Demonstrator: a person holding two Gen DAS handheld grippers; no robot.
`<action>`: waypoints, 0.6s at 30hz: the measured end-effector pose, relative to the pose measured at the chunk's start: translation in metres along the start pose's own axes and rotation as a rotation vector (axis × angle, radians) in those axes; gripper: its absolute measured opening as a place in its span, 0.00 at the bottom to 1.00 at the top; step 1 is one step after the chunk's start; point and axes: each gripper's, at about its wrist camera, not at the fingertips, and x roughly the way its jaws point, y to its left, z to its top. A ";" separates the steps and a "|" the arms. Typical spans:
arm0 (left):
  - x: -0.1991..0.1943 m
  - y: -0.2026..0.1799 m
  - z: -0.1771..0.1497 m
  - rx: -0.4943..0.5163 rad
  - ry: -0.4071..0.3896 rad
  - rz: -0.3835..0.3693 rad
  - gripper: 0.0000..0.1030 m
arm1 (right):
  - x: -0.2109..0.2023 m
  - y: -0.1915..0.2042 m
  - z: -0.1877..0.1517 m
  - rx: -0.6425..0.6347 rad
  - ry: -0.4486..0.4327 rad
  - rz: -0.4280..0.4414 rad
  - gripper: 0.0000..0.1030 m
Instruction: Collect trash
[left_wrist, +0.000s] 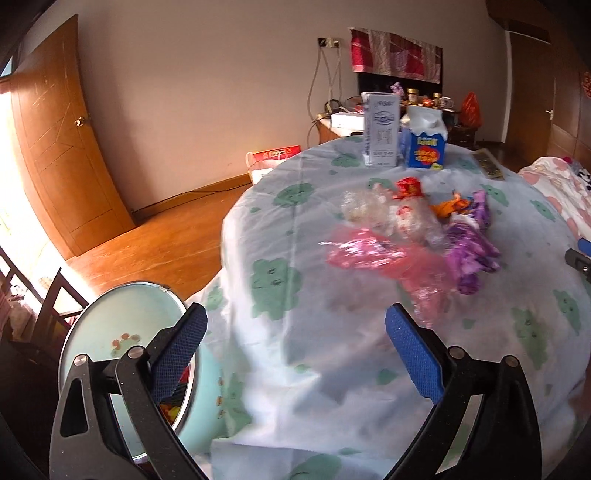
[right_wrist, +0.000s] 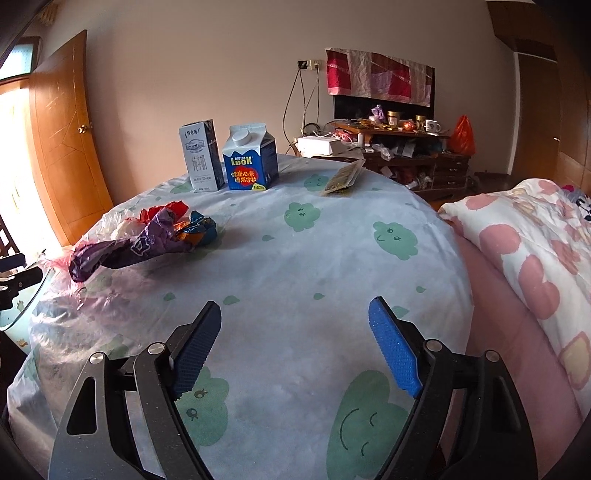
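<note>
**A:** So where's the trash? I see a pile of crumpled wrappers, a purple foil one (right_wrist: 122, 247), a pink cellophane one (left_wrist: 373, 254) and a clear plastic bag (left_wrist: 373, 210), all lying on the pale blue cloth with green cloud faces (right_wrist: 295, 266).

**B:** Yep, and a mint-green round bin (left_wrist: 110, 325) sits down beside the cloth's left edge.

**A:** Grippers?

**B:** Left gripper (left_wrist: 295, 354) is spread wide over bare cloth, nothing between the blue pads. Right gripper (right_wrist: 295, 347) is also spread, nothing in it, well apart from the pile.
</note>
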 end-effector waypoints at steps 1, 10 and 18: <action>0.003 0.011 -0.002 -0.019 0.010 0.021 0.92 | 0.000 0.002 0.000 -0.004 -0.001 0.002 0.79; -0.016 0.022 -0.005 -0.119 -0.014 -0.030 0.92 | 0.002 0.012 -0.002 -0.031 -0.003 -0.010 0.81; -0.020 -0.056 0.018 -0.039 -0.062 -0.128 0.92 | 0.003 0.002 -0.003 -0.001 -0.005 -0.035 0.81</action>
